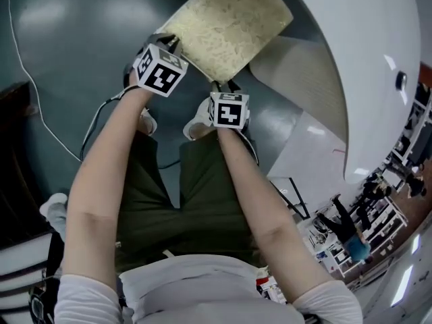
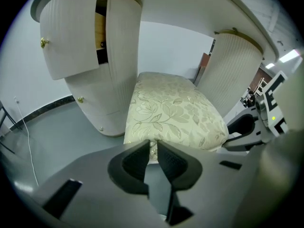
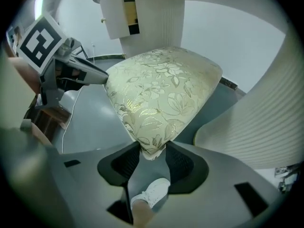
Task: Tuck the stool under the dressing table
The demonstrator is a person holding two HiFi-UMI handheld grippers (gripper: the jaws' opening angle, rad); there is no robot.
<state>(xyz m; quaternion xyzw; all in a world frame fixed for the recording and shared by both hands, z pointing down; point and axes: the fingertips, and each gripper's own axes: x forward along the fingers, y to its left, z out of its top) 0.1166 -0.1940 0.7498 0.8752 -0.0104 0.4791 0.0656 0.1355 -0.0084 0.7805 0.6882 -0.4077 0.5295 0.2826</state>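
The stool (image 1: 226, 25) has a cream cushion with a gold leaf pattern and stands on the grey floor, its far end between the dressing table's two ribbed pedestals (image 2: 114, 80) (image 2: 232, 75). The white tabletop (image 1: 364, 59) curves over it. My left gripper (image 1: 171, 42) is shut on the cushion's near edge (image 2: 152, 146), with the fabric pinched in a narrow gap. My right gripper (image 1: 226, 86) is shut on the cushion's near corner (image 3: 153, 151), a pad pressing each side. Each gripper shows in the other's view: the right gripper (image 2: 247, 127) and the left gripper (image 3: 90, 75).
A pedestal door (image 2: 71, 42) with a gold knob hangs open on the left. A white cable (image 1: 27, 79) trails over the floor. The person's white shoes (image 1: 199, 123) stand just behind the stool. Dark furniture (image 1: 13, 147) sits at the left edge.
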